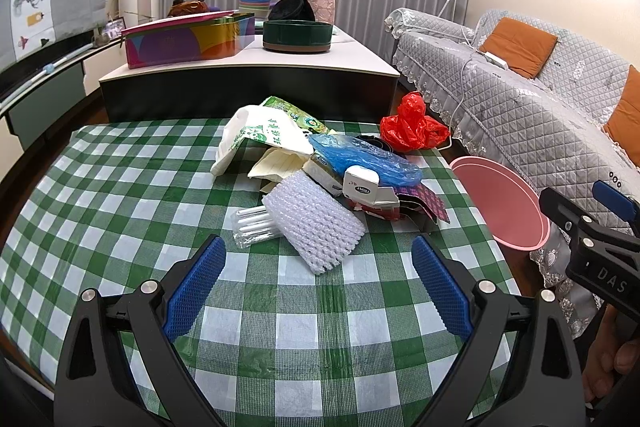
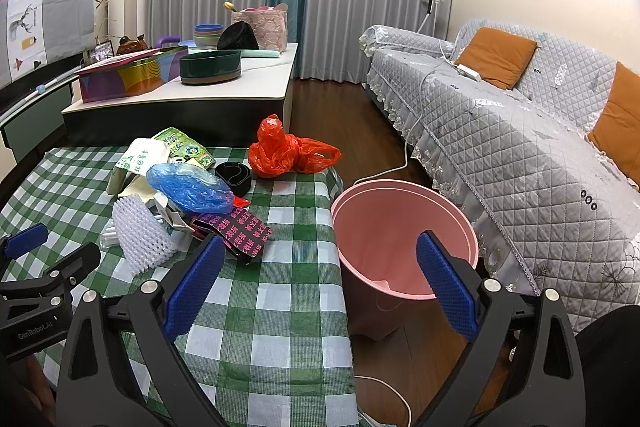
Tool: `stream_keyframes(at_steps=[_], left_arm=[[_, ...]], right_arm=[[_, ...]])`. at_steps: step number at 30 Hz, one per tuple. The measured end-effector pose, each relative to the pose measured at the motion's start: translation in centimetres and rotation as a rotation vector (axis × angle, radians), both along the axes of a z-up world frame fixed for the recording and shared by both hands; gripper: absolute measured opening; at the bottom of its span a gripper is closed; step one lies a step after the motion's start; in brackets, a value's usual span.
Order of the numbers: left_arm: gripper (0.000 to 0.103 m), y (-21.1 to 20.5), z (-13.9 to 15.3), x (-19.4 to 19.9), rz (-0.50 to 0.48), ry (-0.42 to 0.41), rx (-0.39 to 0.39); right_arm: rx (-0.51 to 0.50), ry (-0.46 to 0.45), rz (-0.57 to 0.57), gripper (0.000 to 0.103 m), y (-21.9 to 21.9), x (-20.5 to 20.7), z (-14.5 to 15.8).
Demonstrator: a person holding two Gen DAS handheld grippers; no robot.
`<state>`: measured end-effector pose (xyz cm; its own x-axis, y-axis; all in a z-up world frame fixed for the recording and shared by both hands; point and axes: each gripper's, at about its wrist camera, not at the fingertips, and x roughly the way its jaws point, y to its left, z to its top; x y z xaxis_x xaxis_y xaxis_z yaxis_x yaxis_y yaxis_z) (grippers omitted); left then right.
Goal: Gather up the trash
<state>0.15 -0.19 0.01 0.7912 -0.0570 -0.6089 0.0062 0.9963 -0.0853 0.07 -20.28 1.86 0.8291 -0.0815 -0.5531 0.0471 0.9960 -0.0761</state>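
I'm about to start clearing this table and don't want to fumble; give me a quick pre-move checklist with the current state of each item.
1. Left tool open, holding nothing: ok.
2. Right tool open, holding nothing: ok.
3. Pink bin upright beside the table, mouth unobstructed: ok.
4. White foam net at the pile's near edge, nothing lying on it: ok.
5. Red plastic bag sits at the table's far corner and could slip off: not ok.
6. Bin empty: cannot tell, its bottom is hidden.
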Motion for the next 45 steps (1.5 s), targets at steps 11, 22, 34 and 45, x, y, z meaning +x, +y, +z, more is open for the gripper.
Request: stream_keyframes(at_steps=[11, 22, 34, 45], left_arm=[[0.091, 0.0, 0.0, 0.0, -0.001, 0.001, -0.006], [0.087, 0.5, -1.1, 2.1, 0.032, 0.044, -0.038], [0.081, 1.7, -3.8, 5.7, 0.085, 0.108, -0.023], [0.080, 1.7, -4.5, 6.9, 0.087, 0.132, -0.041]], right_arm=[[0.012, -0.007, 0.002, 0.087, -0.1, 0.0, 0.2], [0.022, 0.048, 0.097, 0.060, 1.5, 3.6, -2.2], [0.033, 0.152, 0.199, 0.066, 4.0, 8.5, -6.7], [-0.005, 0.191, 0.223, 0.066, 5.1, 9.2, -8.2]])
